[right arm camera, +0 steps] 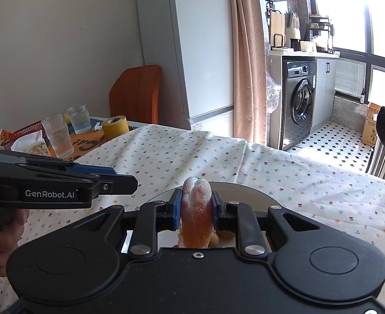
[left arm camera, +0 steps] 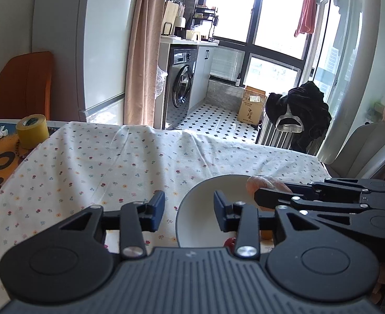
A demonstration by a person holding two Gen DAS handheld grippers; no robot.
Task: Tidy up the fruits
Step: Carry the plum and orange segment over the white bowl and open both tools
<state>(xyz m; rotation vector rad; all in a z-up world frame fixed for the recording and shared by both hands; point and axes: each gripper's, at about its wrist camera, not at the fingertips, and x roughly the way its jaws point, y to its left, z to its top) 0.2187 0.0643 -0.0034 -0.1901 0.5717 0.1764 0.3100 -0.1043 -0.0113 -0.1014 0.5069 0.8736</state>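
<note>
Over the round white ceramic bowl point(left arm camera: 205, 204), a peeled orange citrus segment point(right arm camera: 197, 212) was clamped upright by the right gripper point(right arm camera: 196, 206), while the left gripper point(left arm camera: 189, 209) was held wide apart.

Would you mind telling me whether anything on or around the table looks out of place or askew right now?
Only the floral tablecloth looks askew: it lies rumpled in ridges and stops short of the table's left end. The right gripper holds an orange fruit piece over the white bowl; nothing looks spilled.
</note>
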